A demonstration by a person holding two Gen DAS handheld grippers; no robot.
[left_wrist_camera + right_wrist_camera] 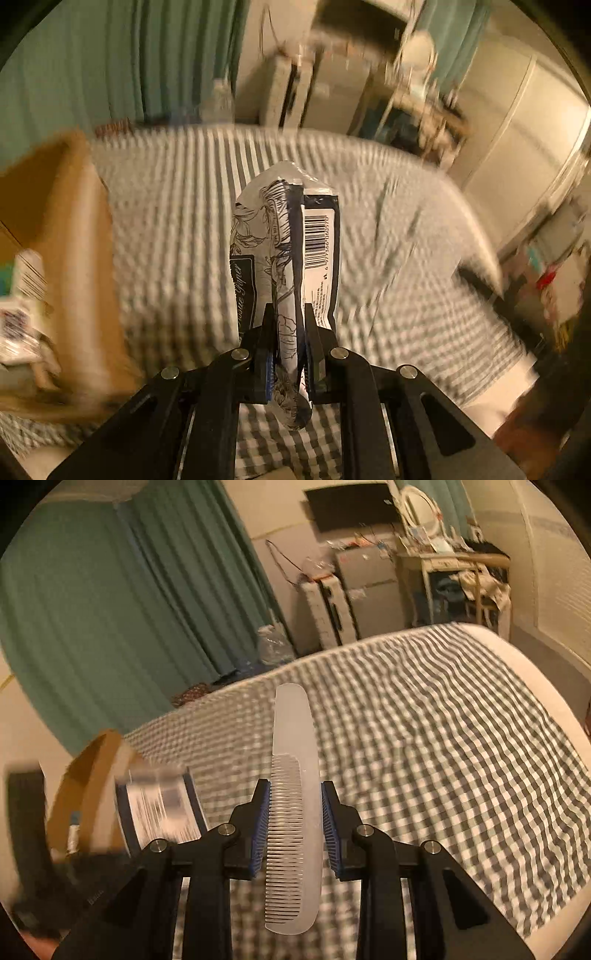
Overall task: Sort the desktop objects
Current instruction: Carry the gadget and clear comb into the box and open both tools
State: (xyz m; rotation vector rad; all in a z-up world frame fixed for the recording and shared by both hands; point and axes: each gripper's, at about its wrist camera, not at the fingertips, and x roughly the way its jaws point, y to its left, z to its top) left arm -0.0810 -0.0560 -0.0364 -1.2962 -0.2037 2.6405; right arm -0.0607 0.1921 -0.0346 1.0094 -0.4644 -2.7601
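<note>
Two tongs clamped: left (pixel 290 332) tissue pack (pixel 284 251), right (pixel 295 812) comb (pixel 293 794)

Dim, warm indoor light, both views.
Motion blur smears the checked cloth (pixel 192 229) and box (pixel 77 258) at nine o'clock; fisheye edges bend and darken.

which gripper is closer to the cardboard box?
Left. The left gripper, holding the tissue pack, sits beside the cardboard box; the right gripper, holding the comb, is farther right.
</note>
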